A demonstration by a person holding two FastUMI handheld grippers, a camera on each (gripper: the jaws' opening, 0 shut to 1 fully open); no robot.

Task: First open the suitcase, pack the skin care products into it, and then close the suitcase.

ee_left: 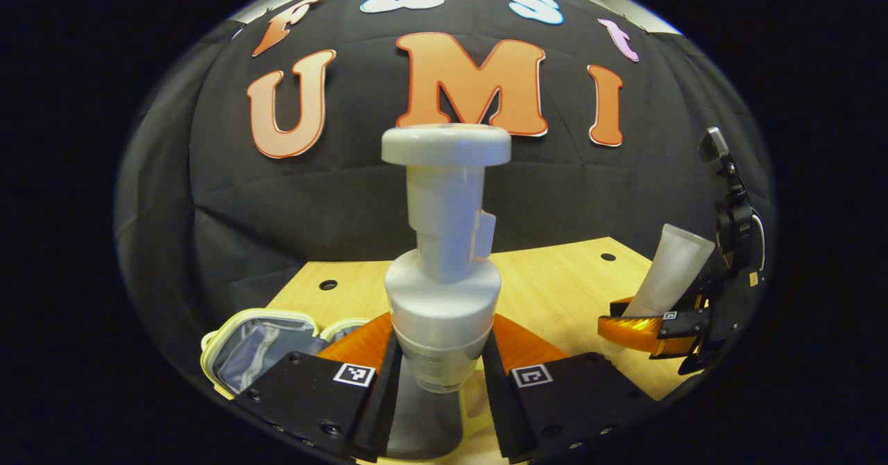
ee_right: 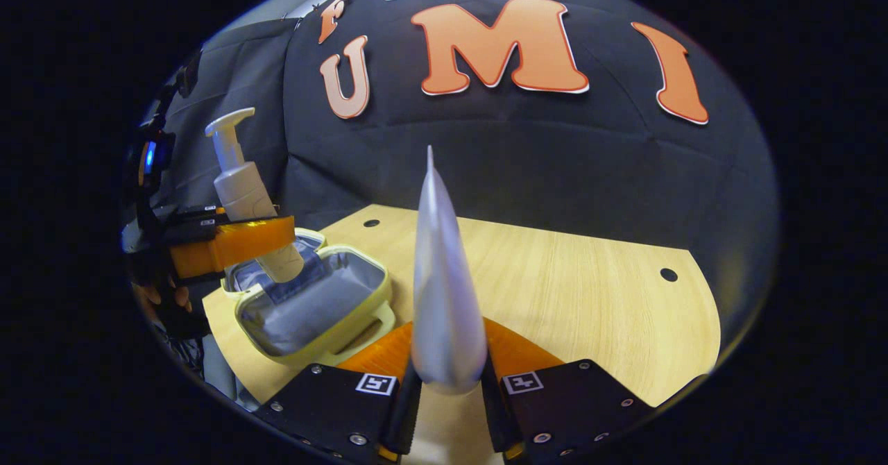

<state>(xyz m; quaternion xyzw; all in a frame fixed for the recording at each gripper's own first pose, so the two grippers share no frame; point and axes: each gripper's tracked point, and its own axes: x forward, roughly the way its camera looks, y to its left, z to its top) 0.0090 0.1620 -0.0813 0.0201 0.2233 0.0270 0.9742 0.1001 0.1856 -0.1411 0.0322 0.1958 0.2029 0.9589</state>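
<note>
My left gripper [ee_left: 441, 382] is shut on a white pump bottle [ee_left: 444, 257], held upright above the table. In the right gripper view that same pump bottle [ee_right: 239, 187] hangs in the left gripper [ee_right: 239, 243] over the open suitcase [ee_right: 312, 305], a small pale-yellow case with grey lining lying flat. The open suitcase [ee_left: 257, 347] also shows low on the left in the left gripper view. My right gripper [ee_right: 447, 382] is shut on a white tube [ee_right: 444, 277], crimped end up. In the left gripper view the tube [ee_left: 669, 277] sits in the right gripper [ee_left: 659, 326] at the far right.
A light wooden table [ee_right: 590, 298] with several small round holes spreads under both grippers. A hand [ee_right: 163, 295] holds the left gripper at the left edge of the right gripper view.
</note>
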